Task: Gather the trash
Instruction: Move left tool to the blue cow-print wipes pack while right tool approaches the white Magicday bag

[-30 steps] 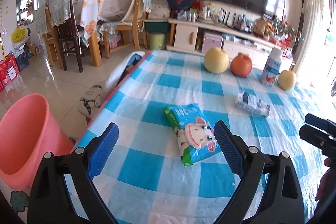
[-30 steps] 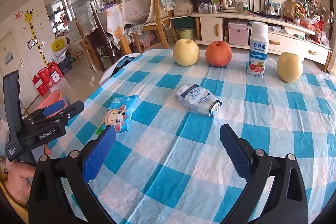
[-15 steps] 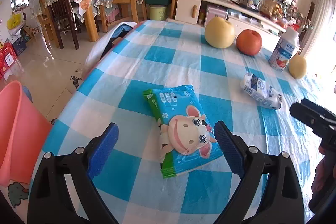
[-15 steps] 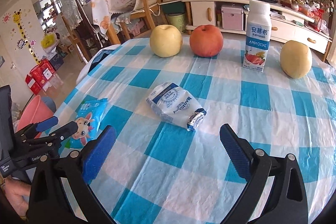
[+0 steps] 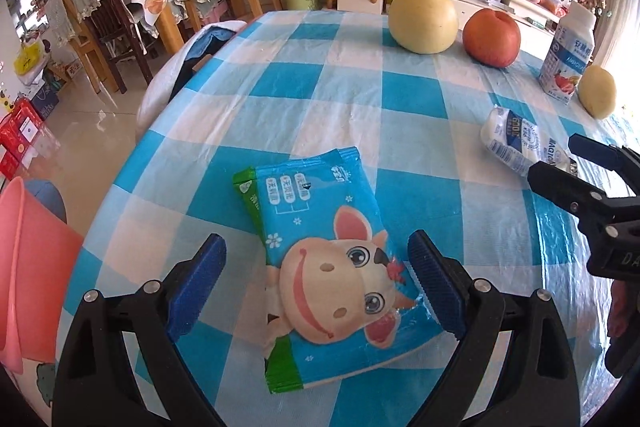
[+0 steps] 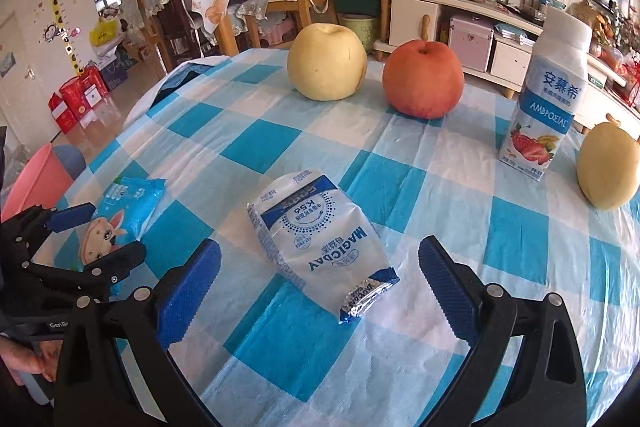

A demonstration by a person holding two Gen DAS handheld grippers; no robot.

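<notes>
The left gripper (image 5: 316, 275) is held wide, and the blue cow wrapper (image 5: 332, 259) lies flat on the checked tablecloth (image 5: 352, 83) between its 2 blue pads. In the left wrist view the right pad (image 5: 434, 287) is touching or nearly touching the wrapper's edge at 3 o'clock, while the left pad (image 5: 196, 283) is apart from it at 9 o'clock. The right gripper (image 6: 320, 279) is also held wide; the white crumpled packet (image 6: 320, 239) lies between its pads, and its foil end points toward 5 o'clock in the right wrist view.

The step in hand is judged to be the closing on both pieces of trash. The wrapper is thin and flat, so the pads should be lowered until they are close on the cloth before closing, or the film may slip out beneath them. The left gripper should be centred first, a little toward 3 o'clock. The cloth looks loose and may be pinched together with the film.

The pink bin (image 5: 24, 267) is seen at 9 o'clock, beside the table, and is judged to be the place for the trash. The 2 pears (image 6: 326, 63), the apple (image 6: 422, 83) and the yoghurt bottle (image 6: 548, 99) at 12 to 2 o'clock should not be touched.
</notes>
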